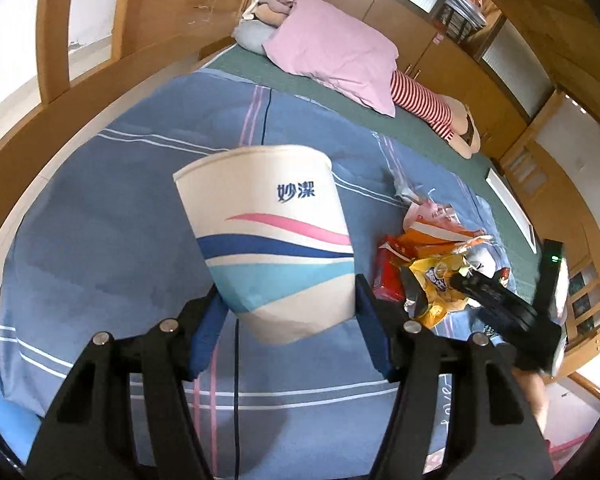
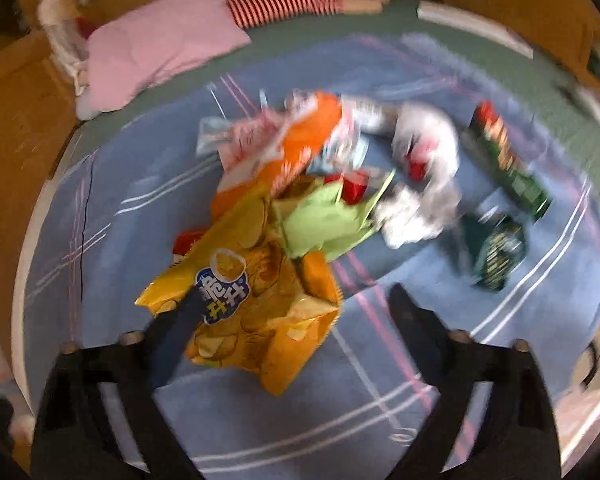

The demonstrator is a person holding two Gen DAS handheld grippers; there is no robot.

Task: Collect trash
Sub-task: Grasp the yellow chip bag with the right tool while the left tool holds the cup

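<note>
Gathering trash off the bed (image 1: 100, 208)

Left hand-held gripper (image 1: 288, 312) pinches a paper cup (image 1: 268, 240); right hand-held gripper (image 2: 284, 312), spread, straddles the yellow chip bag (image 2: 252, 308) and must squeeze next.

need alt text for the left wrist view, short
The left gripper holds a white paper cup with pink and blue waves, lifted above a blue striped bedsheet. To the right, the right gripper reaches into a pile of snack wrappers; a pink pillow lies at the far end.
</note>
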